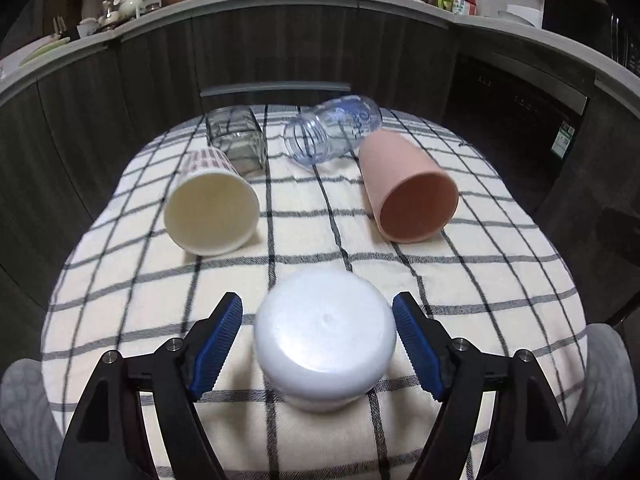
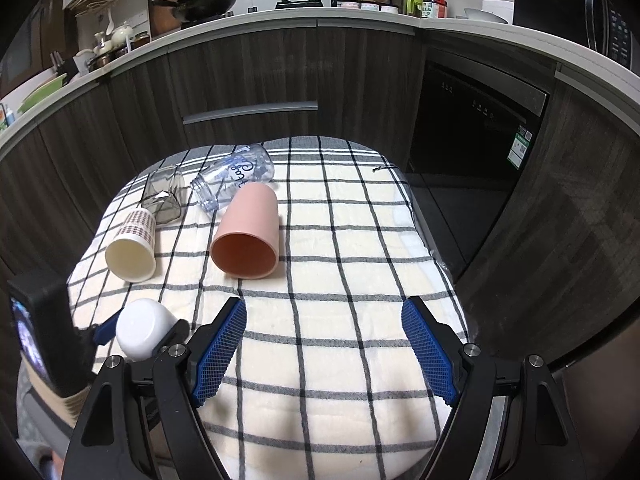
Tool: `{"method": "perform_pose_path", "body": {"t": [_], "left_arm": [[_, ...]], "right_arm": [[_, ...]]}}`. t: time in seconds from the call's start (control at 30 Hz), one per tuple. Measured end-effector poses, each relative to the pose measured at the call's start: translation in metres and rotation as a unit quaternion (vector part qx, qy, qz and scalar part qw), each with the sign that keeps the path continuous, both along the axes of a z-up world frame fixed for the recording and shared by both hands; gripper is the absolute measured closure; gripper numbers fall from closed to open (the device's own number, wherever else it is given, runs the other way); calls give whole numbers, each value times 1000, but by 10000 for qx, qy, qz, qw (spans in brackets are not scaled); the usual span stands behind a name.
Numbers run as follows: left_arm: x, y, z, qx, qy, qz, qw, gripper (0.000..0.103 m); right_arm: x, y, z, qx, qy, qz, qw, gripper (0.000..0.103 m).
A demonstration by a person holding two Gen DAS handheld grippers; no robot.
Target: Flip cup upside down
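Note:
A white cup (image 1: pixel 325 338) stands upside down on the checked tablecloth (image 1: pixel 460 280), base up. My left gripper (image 1: pixel 318 344) is open with its blue pads on either side of the cup, a small gap on each side. In the right wrist view the same white cup (image 2: pixel 142 334) shows at the lower left, between the left gripper's fingers. My right gripper (image 2: pixel 324 348) is open and empty above the cloth's near right part.
Lying on their sides further back: a cream cup with a red pattern (image 1: pixel 210 204), a pink cup (image 1: pixel 408 190), a clear plastic bottle (image 1: pixel 332 130) and a smoky glass (image 1: pixel 238 142). Dark kitchen cabinets (image 2: pixel 280 76) stand behind the table.

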State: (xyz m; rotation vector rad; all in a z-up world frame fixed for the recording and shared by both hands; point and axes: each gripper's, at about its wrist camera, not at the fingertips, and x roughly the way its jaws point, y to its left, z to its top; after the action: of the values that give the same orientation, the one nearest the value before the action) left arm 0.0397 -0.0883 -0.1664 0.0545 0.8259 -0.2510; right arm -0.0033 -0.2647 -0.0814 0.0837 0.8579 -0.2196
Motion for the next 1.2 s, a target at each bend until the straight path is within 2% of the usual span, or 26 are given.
{"method": "perform_pose_path", "body": {"t": [0.23, 0.73, 0.93, 1.2], "left_arm": [[-10, 5, 28, -8, -132, 20, 9999, 23], [-21, 36, 85, 101, 59, 311, 9994, 22], [-26, 53, 114, 232, 81, 546, 9982, 22], [-37, 71, 132, 192, 153, 831, 9962, 20]], "right_arm": [[-6, 4, 13, 23, -91, 23, 10000, 23], [-18, 24, 59, 198, -356, 177, 9990, 23], [-22, 37, 75, 282, -449, 272, 9982, 23], [-25, 50, 90, 340, -490, 321, 9977, 23]]}}
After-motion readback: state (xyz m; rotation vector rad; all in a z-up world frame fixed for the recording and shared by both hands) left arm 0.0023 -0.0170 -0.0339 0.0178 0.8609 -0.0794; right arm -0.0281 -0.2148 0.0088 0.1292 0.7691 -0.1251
